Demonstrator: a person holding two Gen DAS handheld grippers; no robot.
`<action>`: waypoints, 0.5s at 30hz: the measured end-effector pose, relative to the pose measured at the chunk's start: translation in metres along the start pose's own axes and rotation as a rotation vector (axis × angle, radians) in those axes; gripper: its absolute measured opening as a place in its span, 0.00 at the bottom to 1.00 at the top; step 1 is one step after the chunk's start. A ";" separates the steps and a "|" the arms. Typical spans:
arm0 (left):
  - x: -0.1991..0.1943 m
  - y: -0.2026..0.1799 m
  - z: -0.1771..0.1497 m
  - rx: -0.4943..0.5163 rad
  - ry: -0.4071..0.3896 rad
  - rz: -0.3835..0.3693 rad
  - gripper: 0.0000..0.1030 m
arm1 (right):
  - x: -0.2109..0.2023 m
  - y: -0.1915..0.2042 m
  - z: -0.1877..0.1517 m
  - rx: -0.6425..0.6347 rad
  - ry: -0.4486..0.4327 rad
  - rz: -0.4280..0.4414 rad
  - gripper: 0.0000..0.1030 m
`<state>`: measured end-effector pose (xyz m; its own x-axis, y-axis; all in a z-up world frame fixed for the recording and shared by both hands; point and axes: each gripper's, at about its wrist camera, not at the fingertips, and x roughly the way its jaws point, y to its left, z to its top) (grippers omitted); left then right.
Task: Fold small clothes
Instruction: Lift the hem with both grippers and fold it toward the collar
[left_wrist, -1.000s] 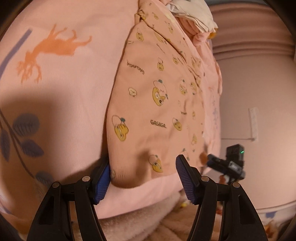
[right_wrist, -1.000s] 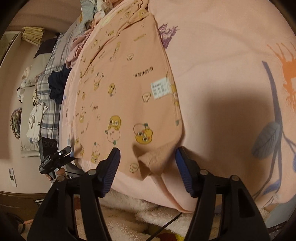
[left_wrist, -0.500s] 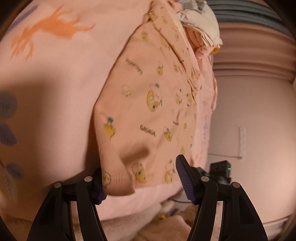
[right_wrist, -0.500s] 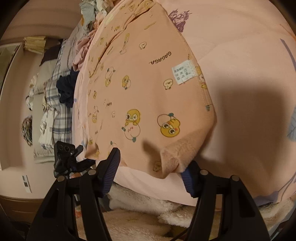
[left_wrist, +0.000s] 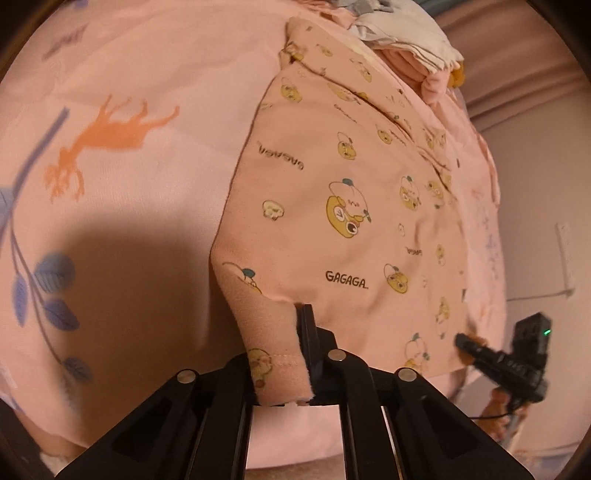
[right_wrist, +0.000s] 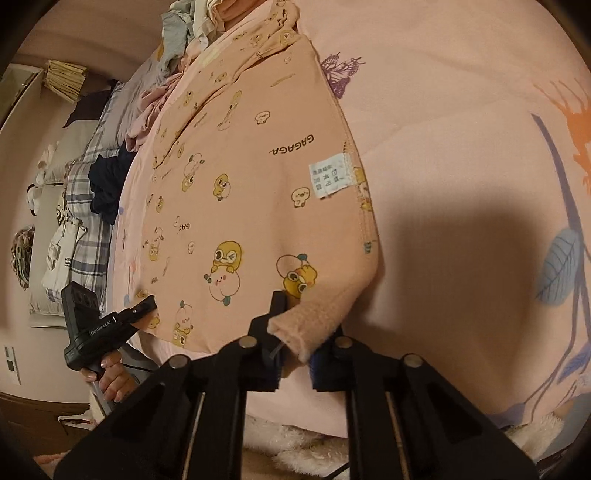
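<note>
Nearby, a heap of other clothes (left_wrist: 406, 33) crowds the far end of the bed (left_wrist: 147, 74), on its pink printed sheet, with plaid bedding (right_wrist: 88, 236) beyond the edge. The small peach garment (left_wrist: 351, 206) lies flat on the bed, long axis running away from both cameras, its near hem at the bed's edge. The left hand-held gripper (left_wrist: 291, 350) is clamped on the hem's left corner; the right hand-held gripper (right_wrist: 295, 343) is pinched on the right corner, fleecy lining turned out. A care label (right_wrist: 330, 177) shows near the side seam.
</note>
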<state>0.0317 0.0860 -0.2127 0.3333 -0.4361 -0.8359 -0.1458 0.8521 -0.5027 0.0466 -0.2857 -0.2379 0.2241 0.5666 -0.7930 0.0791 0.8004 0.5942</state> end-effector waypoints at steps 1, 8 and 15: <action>-0.001 -0.003 0.000 0.014 -0.011 0.019 0.04 | -0.001 0.001 0.001 -0.008 -0.007 0.000 0.09; -0.004 -0.019 0.000 0.111 -0.042 0.093 0.03 | -0.015 0.008 0.001 -0.054 -0.093 0.037 0.07; -0.036 -0.035 0.019 0.161 -0.181 0.051 0.03 | -0.032 0.014 0.018 -0.054 -0.174 0.113 0.07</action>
<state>0.0422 0.0777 -0.1606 0.4925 -0.3448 -0.7991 -0.0214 0.9131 -0.4072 0.0580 -0.2959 -0.2016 0.3932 0.6145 -0.6840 -0.0067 0.7458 0.6662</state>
